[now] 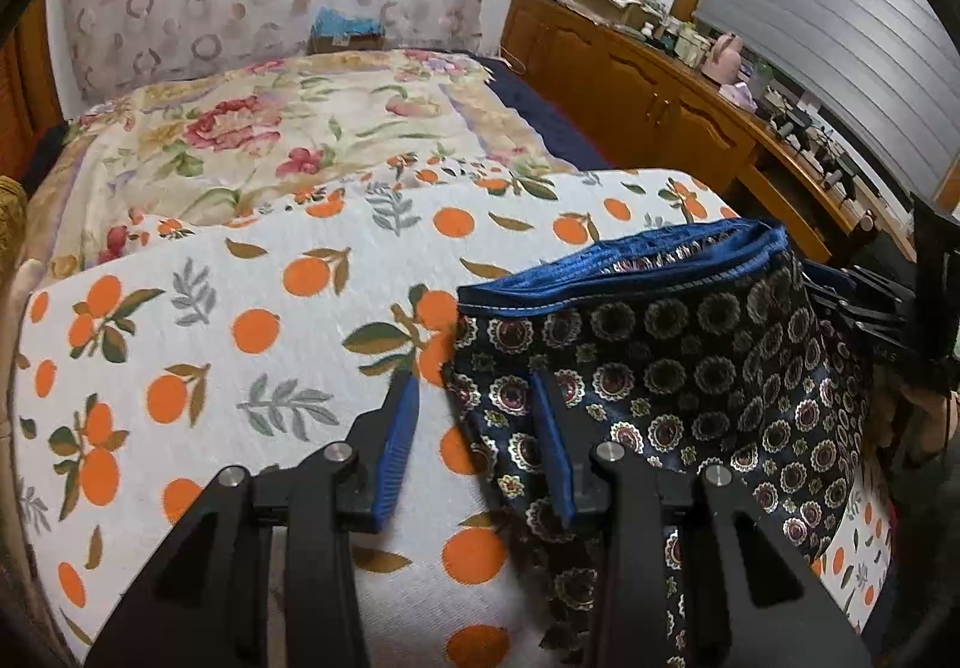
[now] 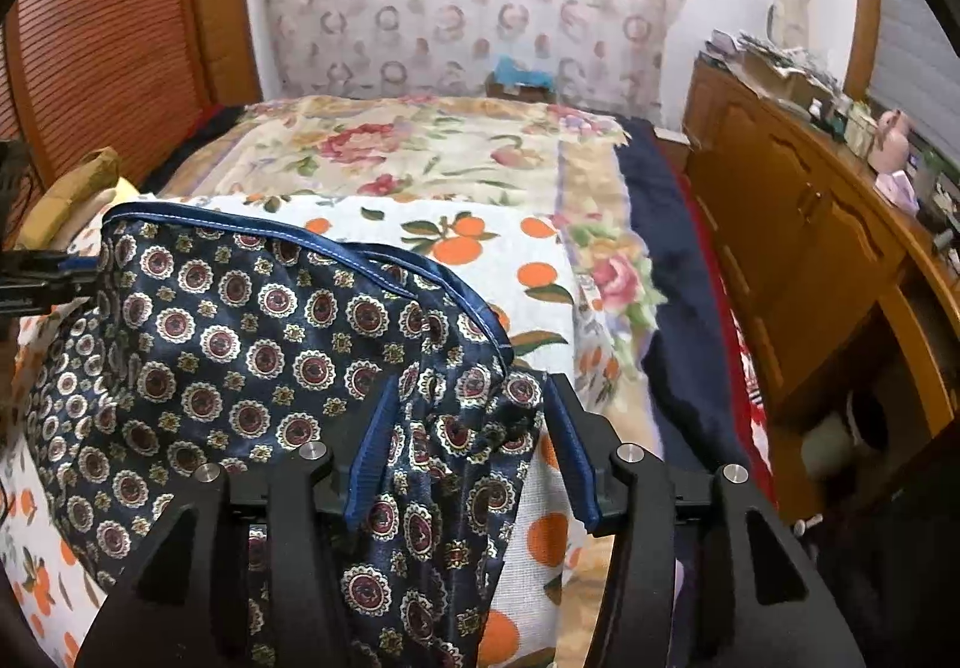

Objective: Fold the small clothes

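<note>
Resting spot: patterned shorts (image 1: pixel 690 386) on orange-print cloth (image 1: pixel 240 320).
Left gripper (image 1: pixel 474 446): jaws partly apart, right finger under shorts' edge, no clamp.
Right gripper (image 2: pixel 474 452): jaws partly apart, fabric bunched between fingers, pads not pressing.

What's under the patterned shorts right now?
The orange-print cloth shows on both sides of the navy patterned shorts. Whatever lies directly beneath them is covered.
</note>
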